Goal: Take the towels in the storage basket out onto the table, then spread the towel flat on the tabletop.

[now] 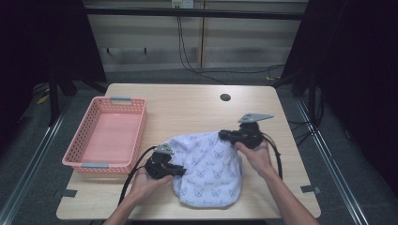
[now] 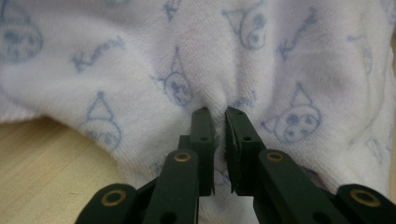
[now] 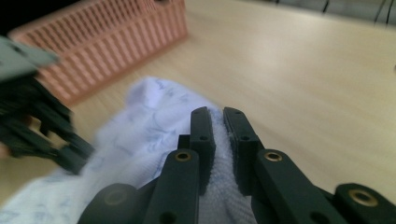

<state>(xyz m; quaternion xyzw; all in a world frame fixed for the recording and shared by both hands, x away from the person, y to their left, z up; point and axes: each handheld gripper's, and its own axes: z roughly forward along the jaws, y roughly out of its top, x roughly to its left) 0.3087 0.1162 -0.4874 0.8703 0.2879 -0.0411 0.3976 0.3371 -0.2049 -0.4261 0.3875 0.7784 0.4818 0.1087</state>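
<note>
Closely seen along the left gripper: jaws nearly together, pinched on a fold of the white cloth with its pale blue cartoon print, the fabric puckered right at the tips. Beyond the jaws, cloth across almost the whole left gripper view, edges cut off at top and right; a strip of bare wooden table at lower left. Along the right gripper: likewise almost closed, a thick bunched edge of the cloth clamped between the pads. To the left there, blurred and hard to make out, the other gripper; behind it, also soft, the pink basket. From above: left gripper at the cloth's near-left edge, right gripper at its far-right corner, lifted a little, the cloth drawn into a slanted, rumpled shape between them on the table. Fingertips of both grippers buried in fabric from that height. Pink basket well apart at the table's left, its inside bare. Forearms cut off by the bottom edge.
</note>
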